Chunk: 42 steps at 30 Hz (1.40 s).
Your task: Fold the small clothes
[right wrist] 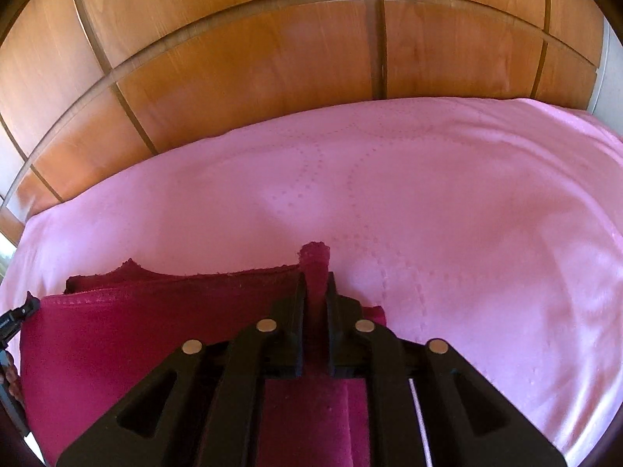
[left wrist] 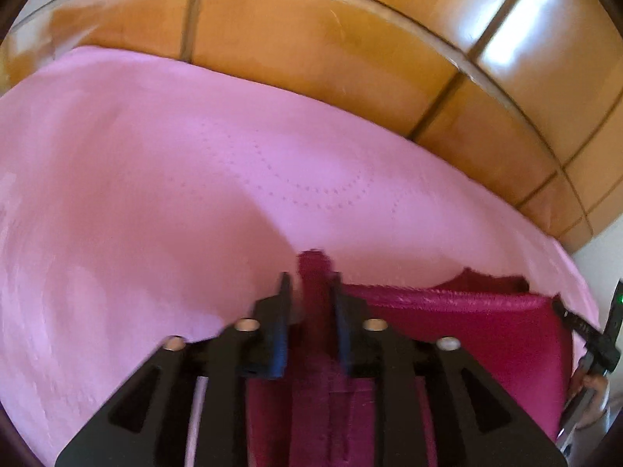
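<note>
A dark magenta garment (left wrist: pixel 467 334) hangs stretched between my two grippers above a pink bedspread (left wrist: pixel 155 179). My left gripper (left wrist: pixel 310 284) is shut on the garment's left corner, and a tuft of cloth pokes out past its fingertips. My right gripper (right wrist: pixel 314 284) is shut on the other corner of the garment (right wrist: pixel 136 330), with a tuft showing between its fingers too. The right gripper's tip shows at the right edge of the left wrist view (left wrist: pixel 584 330). The left gripper's tip shows at the left edge of the right wrist view (right wrist: pixel 15 319).
The pink bedspread (right wrist: pixel 467 214) covers the bed in both views. A glossy wooden panelled headboard (right wrist: pixel 272 58) rises behind it, also seen in the left wrist view (left wrist: pixel 331 39). A pale wall (left wrist: pixel 599 249) shows at the right.
</note>
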{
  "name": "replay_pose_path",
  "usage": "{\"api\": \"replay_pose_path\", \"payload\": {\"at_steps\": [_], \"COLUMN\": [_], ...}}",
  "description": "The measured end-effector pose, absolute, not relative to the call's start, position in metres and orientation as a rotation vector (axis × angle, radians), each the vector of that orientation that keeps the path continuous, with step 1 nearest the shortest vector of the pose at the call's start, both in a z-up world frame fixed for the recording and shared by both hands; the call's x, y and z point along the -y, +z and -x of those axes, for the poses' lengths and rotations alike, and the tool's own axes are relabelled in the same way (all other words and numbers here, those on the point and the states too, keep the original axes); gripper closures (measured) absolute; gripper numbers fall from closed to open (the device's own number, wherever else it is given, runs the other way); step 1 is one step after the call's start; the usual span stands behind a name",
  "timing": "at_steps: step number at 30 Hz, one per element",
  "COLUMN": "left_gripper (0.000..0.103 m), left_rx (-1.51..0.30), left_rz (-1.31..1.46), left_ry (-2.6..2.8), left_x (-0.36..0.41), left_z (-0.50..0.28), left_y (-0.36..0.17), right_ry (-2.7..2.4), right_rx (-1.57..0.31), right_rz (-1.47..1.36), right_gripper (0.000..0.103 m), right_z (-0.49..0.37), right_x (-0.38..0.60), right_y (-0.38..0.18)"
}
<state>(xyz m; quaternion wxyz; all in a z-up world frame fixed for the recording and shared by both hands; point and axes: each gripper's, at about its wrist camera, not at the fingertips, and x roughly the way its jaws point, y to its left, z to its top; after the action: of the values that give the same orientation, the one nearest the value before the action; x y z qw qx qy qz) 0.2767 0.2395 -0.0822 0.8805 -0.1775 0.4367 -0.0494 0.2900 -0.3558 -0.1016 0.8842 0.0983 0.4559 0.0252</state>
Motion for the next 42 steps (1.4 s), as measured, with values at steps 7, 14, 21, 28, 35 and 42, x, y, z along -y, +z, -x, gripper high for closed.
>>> {"api": "replay_pose_path", "payload": {"at_steps": [7, 14, 21, 28, 35, 42], "left_gripper": [0.061, 0.061, 0.061, 0.060, 0.061, 0.059], "left_rx": [-0.771, -0.756, -0.844, -0.866, -0.787, -0.718], "left_rz": [0.343, 0.330, 0.349, 0.272, 0.229, 0.162], "left_ry": [-0.071, -0.162, -0.274, -0.179, -0.151, -0.338], "left_x": [-0.256, -0.253, -0.245, -0.233, -0.227, -0.173], "left_z": [-0.216, -0.132, -0.072, -0.073, -0.056, -0.050], "left_y": [-0.042, -0.040, -0.076, -0.100, -0.069, -0.048], "right_ry": [0.071, 0.276, 0.372, 0.275, 0.310, 0.257], "right_rx": [-0.832, -0.762, -0.831, -0.916, -0.892, -0.862], "right_rz": [-0.222, -0.189, -0.156, -0.198, -0.394, -0.393], "right_gripper": [0.063, 0.052, 0.051, 0.071, 0.075, 0.060], "right_z": [-0.247, -0.161, -0.098, -0.083, -0.076, -0.050], "right_x": [0.363, 0.333, 0.315, 0.351, 0.389, 0.405], "right_y": [-0.065, -0.037, -0.066, -0.114, -0.107, -0.088]}}
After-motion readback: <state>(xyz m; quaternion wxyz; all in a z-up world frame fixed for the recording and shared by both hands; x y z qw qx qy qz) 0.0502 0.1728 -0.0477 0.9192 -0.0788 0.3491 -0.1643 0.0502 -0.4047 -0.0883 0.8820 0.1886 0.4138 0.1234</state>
